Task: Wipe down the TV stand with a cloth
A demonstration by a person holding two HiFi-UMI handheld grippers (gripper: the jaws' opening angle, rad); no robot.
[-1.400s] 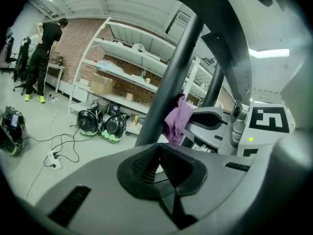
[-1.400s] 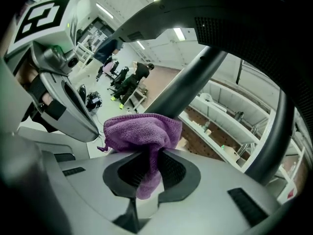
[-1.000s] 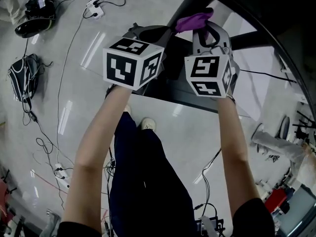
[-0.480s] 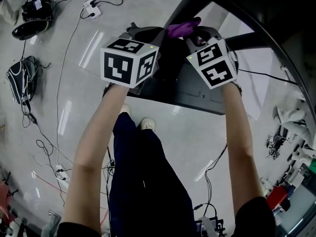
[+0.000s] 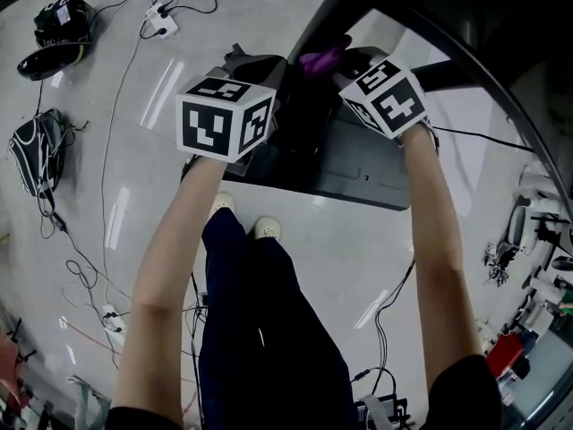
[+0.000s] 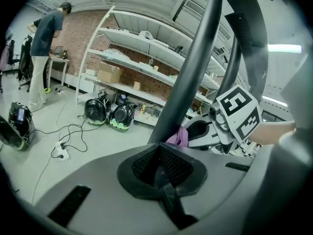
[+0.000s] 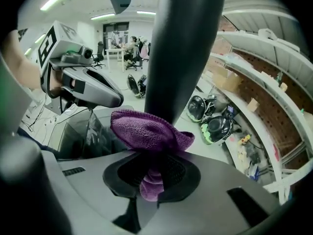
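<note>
The TV stand has a dark glass base [image 5: 363,173] and a thick black pole [image 5: 320,21] that also shows in the left gripper view [image 6: 193,65] and the right gripper view [image 7: 182,48]. My right gripper [image 7: 149,173] is shut on a purple cloth [image 7: 146,131], whose bunched top lies against the foot of the pole. In the head view the cloth [image 5: 322,60] peeks out between the two marker cubes. My left gripper [image 6: 164,168] is shut with nothing in it, close to the left of the pole, facing the right gripper [image 6: 215,126].
Cables and a power strip [image 5: 161,21] trail over the grey floor, with black bags [image 5: 31,155] at the left. Metal shelving [image 6: 127,58] and helmets [image 6: 110,114] stand behind the stand. A person [image 6: 46,43] stands far off. My legs are just in front of the base.
Both grippers have moved forward toward the pole. The right gripper has tilted and carried the purple cloth down to the pole's foot.
</note>
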